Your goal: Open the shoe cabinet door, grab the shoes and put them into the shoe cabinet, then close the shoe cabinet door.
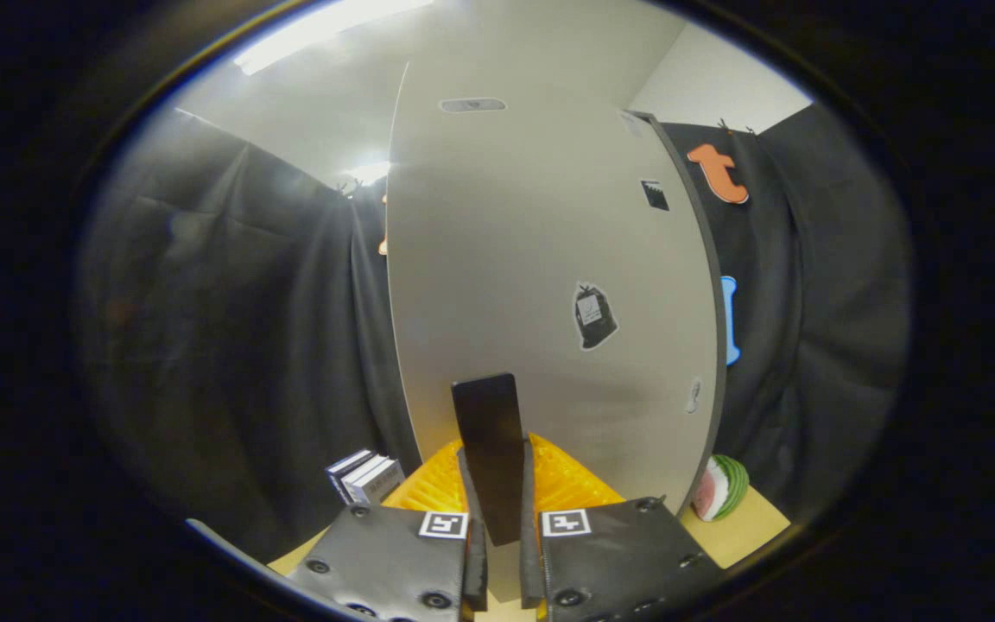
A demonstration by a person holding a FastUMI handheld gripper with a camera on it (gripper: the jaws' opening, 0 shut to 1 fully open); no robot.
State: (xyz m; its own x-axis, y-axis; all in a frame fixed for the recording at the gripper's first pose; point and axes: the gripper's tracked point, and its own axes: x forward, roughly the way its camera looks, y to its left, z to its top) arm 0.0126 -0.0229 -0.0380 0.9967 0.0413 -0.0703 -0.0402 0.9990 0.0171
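The gripper (497,540) is closed on a dark flat handle (489,449), which stands upright at twelve o'clock from its fingers. Just beyond rises the pale cabinet door (541,259). The handle looks stiff, the door light; grip low on it.

- Black cloth wall (230,328) hangs in folds on the left and right of the booth.
- White ceiling (351,95) above, with a bright light strip (316,30) far left.
- Pale room wall (713,86) shows far right, above the cloth.
- Tan floor (744,527) near right.
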